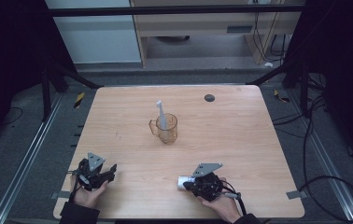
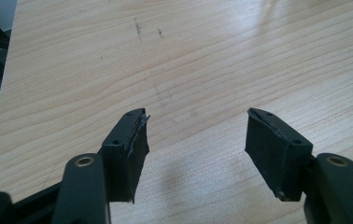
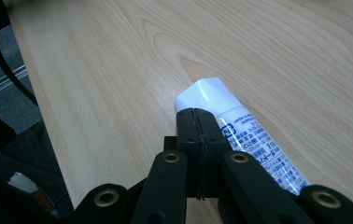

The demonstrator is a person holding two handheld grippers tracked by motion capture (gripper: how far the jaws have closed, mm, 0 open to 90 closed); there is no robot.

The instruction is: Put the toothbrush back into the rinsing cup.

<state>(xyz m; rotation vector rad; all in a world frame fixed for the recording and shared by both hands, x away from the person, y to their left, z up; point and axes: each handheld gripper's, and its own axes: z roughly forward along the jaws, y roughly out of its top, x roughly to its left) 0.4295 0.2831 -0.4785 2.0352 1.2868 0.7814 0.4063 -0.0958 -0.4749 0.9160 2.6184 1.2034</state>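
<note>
Tabletop (image 1: 240, 140) layout in the high view: a tube (image 1: 182, 182) is seen at the near edge, lying touching the right gripper (image 1: 194, 185), well apart from the left gripper (image 1: 111, 169). A cup (image 1: 167, 130) at mid-table is seen upright, with a toothbrush (image 1: 160, 113) standing in it.

Left gripper view: the jaws are seen spread apart, with only bare wood between them.

Right gripper view: the jaws are seen pressed together, empty. The tube (image 3: 240, 130) is laid alongside them, its long axis parallel to them, its end just past their tips.
</note>
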